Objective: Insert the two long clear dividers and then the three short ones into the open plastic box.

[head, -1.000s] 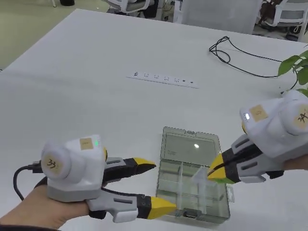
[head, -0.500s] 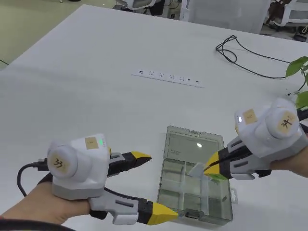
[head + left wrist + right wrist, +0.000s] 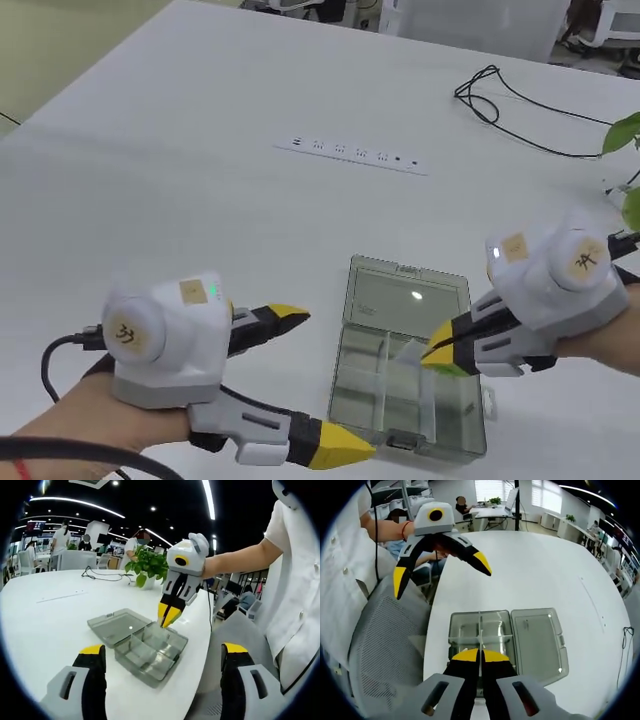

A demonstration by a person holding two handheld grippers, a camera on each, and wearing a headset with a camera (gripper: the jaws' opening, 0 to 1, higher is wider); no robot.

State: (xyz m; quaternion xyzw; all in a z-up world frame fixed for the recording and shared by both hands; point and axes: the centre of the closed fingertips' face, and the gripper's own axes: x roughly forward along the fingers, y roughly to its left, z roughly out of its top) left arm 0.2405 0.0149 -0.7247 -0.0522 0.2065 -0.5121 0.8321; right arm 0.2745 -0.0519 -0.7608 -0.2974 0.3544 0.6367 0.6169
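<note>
The open plastic box (image 3: 350, 385) lies on the white table, its lid (image 3: 410, 300) flat behind it. Clear dividers stand inside the box (image 3: 131, 656). My right gripper (image 3: 432, 355) hovers over the box's right half, shut on a short clear divider (image 3: 410, 352) that hangs edge-down just above the compartments. In the right gripper view the divider (image 3: 480, 630) is a thin upright line rising from the closed tips of the right gripper (image 3: 480, 656) over the box (image 3: 457, 630). My left gripper (image 3: 325, 385) stands open left of the box, holding nothing.
A white power strip (image 3: 350, 155) lies further back on the table, and a black cable (image 3: 500, 90) loops at the back right. Plant leaves (image 3: 625, 130) reach in at the right edge. A grey mesh chair (image 3: 385, 640) stands by the near table edge.
The right gripper has sunk a little toward the box with the divider in it. The left gripper has stayed open beside the box. The head view has shifted slightly.
</note>
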